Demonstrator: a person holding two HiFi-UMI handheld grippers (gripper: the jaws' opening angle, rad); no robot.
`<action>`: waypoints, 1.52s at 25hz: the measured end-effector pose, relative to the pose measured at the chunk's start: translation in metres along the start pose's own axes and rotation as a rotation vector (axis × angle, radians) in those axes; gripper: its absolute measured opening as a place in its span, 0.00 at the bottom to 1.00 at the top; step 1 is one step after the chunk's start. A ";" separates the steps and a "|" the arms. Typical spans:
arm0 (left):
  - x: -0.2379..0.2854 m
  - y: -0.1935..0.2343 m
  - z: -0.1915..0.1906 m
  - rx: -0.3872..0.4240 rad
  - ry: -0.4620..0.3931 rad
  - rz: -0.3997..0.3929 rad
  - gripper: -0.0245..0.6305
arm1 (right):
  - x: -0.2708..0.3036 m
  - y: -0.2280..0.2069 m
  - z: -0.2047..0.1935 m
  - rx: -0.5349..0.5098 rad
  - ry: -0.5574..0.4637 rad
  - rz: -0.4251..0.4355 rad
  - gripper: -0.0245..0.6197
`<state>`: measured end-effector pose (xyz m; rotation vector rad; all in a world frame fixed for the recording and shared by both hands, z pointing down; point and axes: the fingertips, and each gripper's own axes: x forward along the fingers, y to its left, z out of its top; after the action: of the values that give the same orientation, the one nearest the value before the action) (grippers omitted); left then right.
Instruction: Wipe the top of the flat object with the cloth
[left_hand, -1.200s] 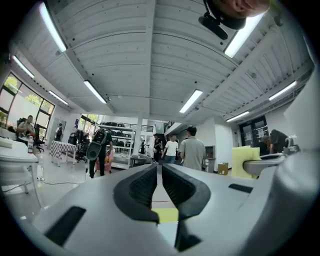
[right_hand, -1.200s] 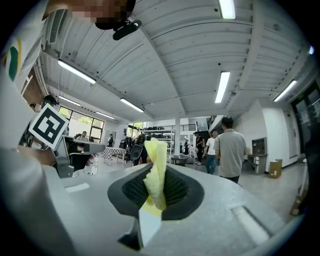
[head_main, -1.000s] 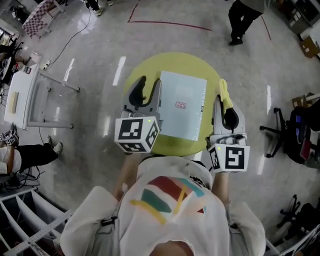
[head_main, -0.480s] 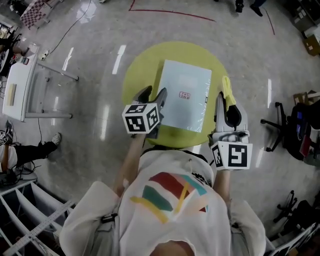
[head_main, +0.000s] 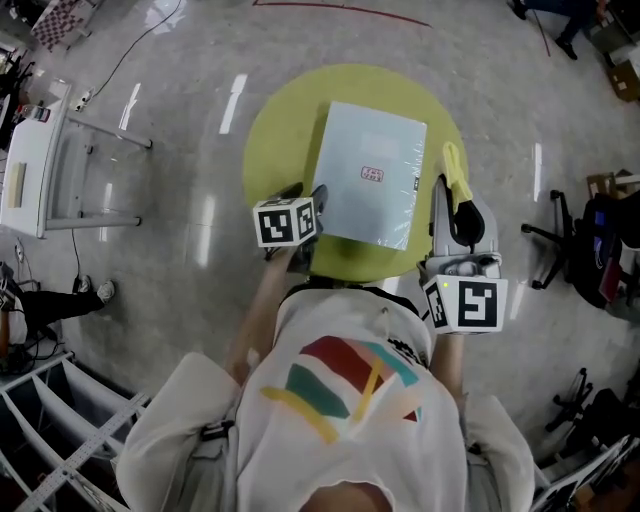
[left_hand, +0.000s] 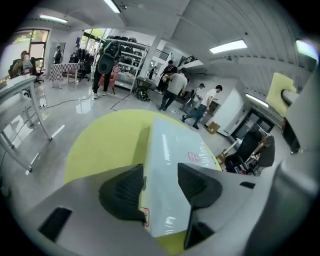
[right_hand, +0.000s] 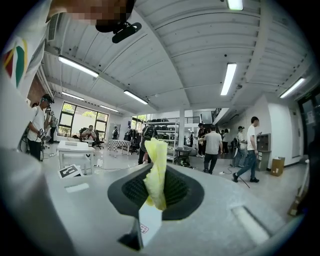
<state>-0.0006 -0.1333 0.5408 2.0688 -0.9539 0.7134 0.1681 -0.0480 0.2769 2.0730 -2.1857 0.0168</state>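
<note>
Two grippers flank the round yellow-green surface (head_main: 275, 150). The left gripper (left_hand: 161, 175) points down at the near left corner of the flat object (head_main: 360, 215), a pale box lying in the middle of the surface. Its jaws have just been opening and stand wide apart, with that corner between them, not pinched. Its marker cube (head_main: 287, 221) hides the corner in the head view. The right gripper (right_hand: 157, 187), at the surface's right rim, is clamped on the yellow cloth (head_main: 455, 175), which sticks out beside the object, apart from it. A white table (head_main: 35, 165) stands on the floor to the left, an office chair (head_main: 575, 250) to the right.
</note>
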 end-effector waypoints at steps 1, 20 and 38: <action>0.003 0.002 -0.007 -0.008 0.020 -0.002 0.37 | 0.000 0.001 -0.001 -0.001 0.003 0.000 0.08; 0.016 0.004 -0.040 -0.015 0.175 -0.046 0.30 | 0.005 0.012 -0.014 -0.012 0.044 0.020 0.09; 0.018 0.006 -0.041 -0.022 0.201 -0.033 0.28 | 0.124 -0.043 -0.114 -0.531 0.468 0.135 0.08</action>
<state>-0.0017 -0.1099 0.5801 1.9467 -0.8098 0.8709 0.2149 -0.1629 0.3985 1.4565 -1.7920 -0.0538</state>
